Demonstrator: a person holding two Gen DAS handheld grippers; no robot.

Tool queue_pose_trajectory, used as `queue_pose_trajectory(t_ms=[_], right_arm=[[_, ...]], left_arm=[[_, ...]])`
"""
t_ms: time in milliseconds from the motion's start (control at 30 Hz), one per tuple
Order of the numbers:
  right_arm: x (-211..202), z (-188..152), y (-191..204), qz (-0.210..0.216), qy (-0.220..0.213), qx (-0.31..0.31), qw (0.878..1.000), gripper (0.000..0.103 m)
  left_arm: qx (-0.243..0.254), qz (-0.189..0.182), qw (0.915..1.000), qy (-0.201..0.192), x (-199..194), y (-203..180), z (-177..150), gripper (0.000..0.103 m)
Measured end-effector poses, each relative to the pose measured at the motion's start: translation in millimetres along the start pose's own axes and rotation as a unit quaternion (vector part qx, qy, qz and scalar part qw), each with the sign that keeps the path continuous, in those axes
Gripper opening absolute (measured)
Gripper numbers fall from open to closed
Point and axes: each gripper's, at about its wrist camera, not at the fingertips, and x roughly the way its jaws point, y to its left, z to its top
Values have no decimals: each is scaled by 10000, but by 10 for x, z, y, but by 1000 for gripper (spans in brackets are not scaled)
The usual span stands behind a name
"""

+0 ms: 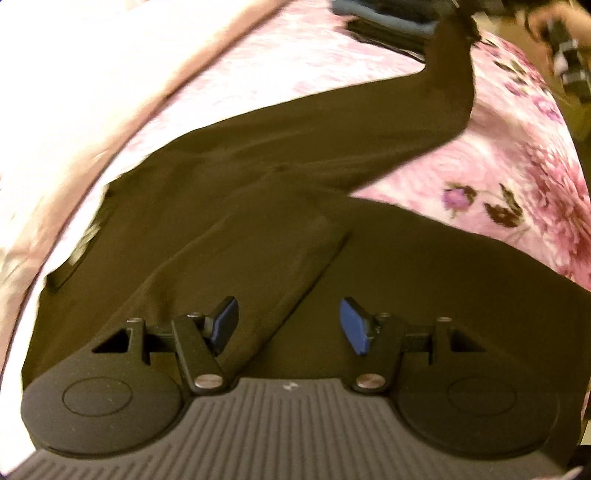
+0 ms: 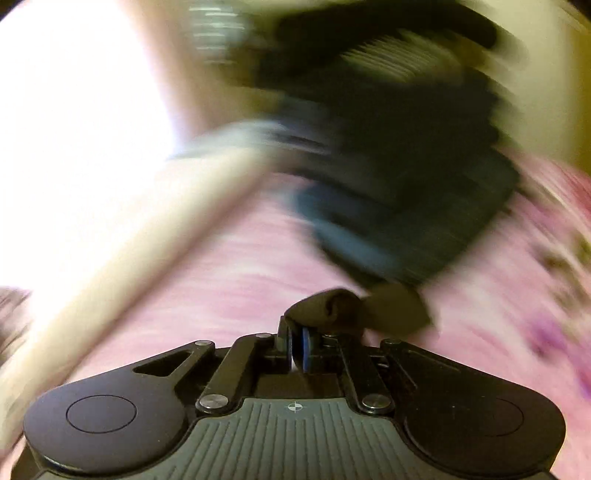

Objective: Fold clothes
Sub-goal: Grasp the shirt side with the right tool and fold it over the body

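Observation:
A dark brown long-sleeved garment (image 1: 280, 155) lies spread on a pink floral bedspread (image 1: 509, 162). One sleeve (image 1: 266, 258) is folded across its body. My left gripper (image 1: 288, 325) is open and empty just above the garment's body. The other sleeve (image 1: 450, 74) stretches up to the far right, where my right gripper (image 1: 458, 5) holds its end. In the blurred right wrist view my right gripper (image 2: 298, 349) is shut on the dark sleeve cuff (image 2: 332, 308) above the bedspread (image 2: 207, 280).
A stack of folded dark and blue clothes (image 2: 399, 192) lies on the bed beyond the right gripper; it also shows in the left wrist view (image 1: 388, 18). A pale pink blanket or pillow (image 1: 122, 74) runs along the left side. The bed's edge (image 1: 565, 122) is at the right.

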Motion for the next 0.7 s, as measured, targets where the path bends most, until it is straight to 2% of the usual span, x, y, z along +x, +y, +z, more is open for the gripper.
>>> queue_pose_trajectory(t_ms=[67, 133, 167, 267, 333, 367, 400, 433, 467, 533, 567, 700], right_arm=[[-125, 102, 737, 716, -360, -593, 9950, 5], [-343, 77, 1466, 1487, -691, -1083, 9805, 5], [-468, -11, 1832, 1898, -802, -1355, 9691, 5], [-586, -664, 2656, 2766, -394, -2108, 9367, 5], [-638, -1128, 3173, 3280, -53, -2579, 9088, 6], [-614, -1423, 3370, 3387, 284, -2811, 8975, 8], [-560, -1753, 3534, 3408, 714, -3039, 8868, 35], [-523, -2052, 3651, 3424, 1079, -3202, 8767, 79], [-521, -2278, 3704, 3427, 1284, -3309, 8698, 87], [-547, -2616, 3756, 3343, 1522, -3511, 8613, 88], [-559, -2703, 3756, 3242, 1621, -3559, 8614, 88], [-533, -2747, 3569, 2669, 1957, -3334, 8828, 88]], left_arm=[[-233, 144, 9996, -33, -163, 157, -166, 57], [-466, 287, 9985, -66, -325, 314, -332, 57], [-597, 369, 9975, -66, -420, 409, -446, 57], [-1003, 611, 9930, 90, -655, 683, -909, 57], [-1263, 759, 9888, 242, -780, 843, -1233, 57], [-1393, 833, 9862, 317, -842, 923, -1395, 57], [-1522, 906, 9834, 393, -905, 1003, -1557, 57], [-1651, 980, 9803, 468, -967, 1083, -1718, 57], [-1779, 1053, 9769, 544, -1029, 1163, -1880, 57], [-1902, 1118, 9733, 626, -1087, 1257, -2092, 57], [-1939, 1137, 9722, 655, -1104, 1293, -2177, 57], [-1990, 1015, 9729, 605, -1047, 1403, -2281, 57]])
